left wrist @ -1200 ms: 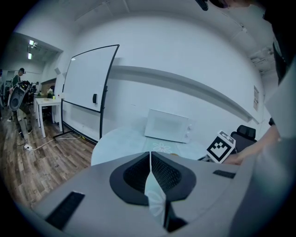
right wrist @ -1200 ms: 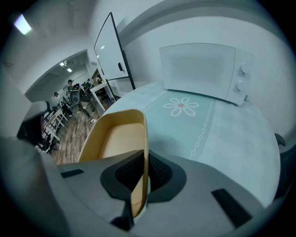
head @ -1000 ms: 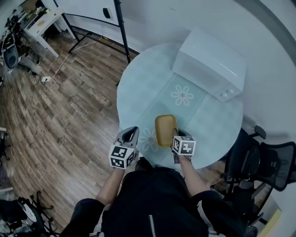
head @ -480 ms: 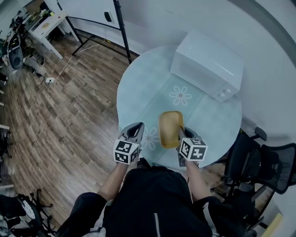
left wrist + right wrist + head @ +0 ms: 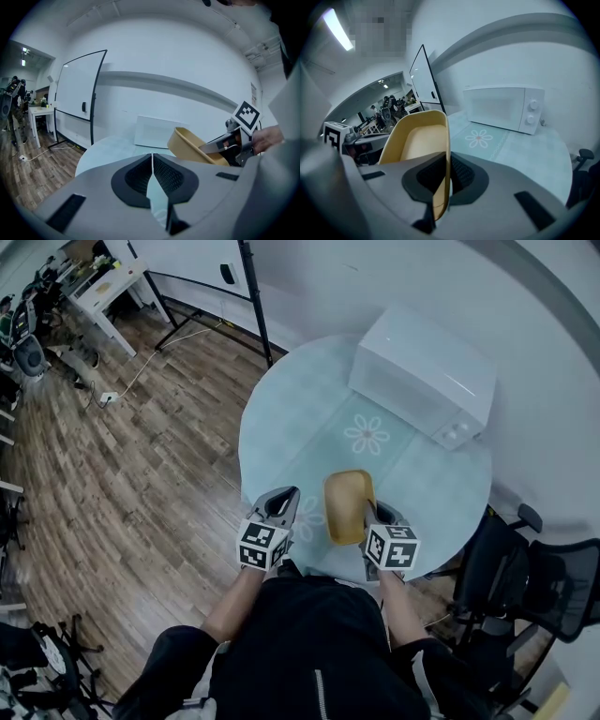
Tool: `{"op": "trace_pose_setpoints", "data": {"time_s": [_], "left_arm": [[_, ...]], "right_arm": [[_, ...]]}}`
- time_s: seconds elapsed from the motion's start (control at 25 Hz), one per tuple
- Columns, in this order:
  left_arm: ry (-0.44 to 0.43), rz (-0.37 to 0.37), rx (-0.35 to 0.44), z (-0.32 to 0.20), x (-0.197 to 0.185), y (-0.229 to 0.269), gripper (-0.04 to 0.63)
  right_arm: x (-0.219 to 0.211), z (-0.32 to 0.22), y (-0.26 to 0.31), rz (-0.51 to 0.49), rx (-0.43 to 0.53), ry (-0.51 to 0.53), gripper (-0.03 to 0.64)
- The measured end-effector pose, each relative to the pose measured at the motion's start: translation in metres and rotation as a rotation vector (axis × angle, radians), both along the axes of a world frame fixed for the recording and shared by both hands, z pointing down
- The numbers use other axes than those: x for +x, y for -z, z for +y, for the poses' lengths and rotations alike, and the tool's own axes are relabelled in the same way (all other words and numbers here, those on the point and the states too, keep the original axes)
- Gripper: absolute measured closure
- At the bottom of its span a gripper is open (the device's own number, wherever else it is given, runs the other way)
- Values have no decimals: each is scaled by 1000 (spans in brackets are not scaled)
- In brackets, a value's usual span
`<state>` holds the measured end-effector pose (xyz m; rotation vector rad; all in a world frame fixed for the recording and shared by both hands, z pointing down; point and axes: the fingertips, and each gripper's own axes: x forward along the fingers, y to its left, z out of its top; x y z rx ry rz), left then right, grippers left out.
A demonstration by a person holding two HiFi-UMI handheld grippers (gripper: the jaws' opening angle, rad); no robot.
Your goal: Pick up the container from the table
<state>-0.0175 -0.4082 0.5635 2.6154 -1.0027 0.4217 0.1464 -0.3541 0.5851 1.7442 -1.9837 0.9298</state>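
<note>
The yellow container [image 5: 347, 504] is an empty, shallow rectangular tub, held tilted above the round table [image 5: 281, 427]. My right gripper [image 5: 373, 519] is shut on the container's right wall, which runs between its jaws in the right gripper view [image 5: 440, 154]. In the left gripper view the container [image 5: 192, 145] shows at the right, raised off the table. My left gripper [image 5: 281, 507] hovers beside it on the left, shut with nothing between its jaws [image 5: 152, 171].
A white microwave [image 5: 424, 373] stands at the far right of the table, with a flower-print mat [image 5: 367, 435] in front of it. Black office chairs [image 5: 534, 577] stand to the right. A whiteboard stand [image 5: 246, 277] and wooden floor lie to the left.
The container has come up off the table, tilted, in the right gripper. Both grippers have shifted slightly right and toward the person.
</note>
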Motion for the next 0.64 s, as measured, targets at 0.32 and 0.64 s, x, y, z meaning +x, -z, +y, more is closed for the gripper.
{"op": "trace_pose_setpoints", "data": {"time_s": [0.32, 0.64], "left_arm": [[1, -1, -3, 4, 9, 2, 572], [0, -1, -7, 2, 12, 0, 572]], "right_arm": [[11, 2, 0, -13, -1, -6, 591], [11, 0, -1, -9, -4, -5, 591]]}}
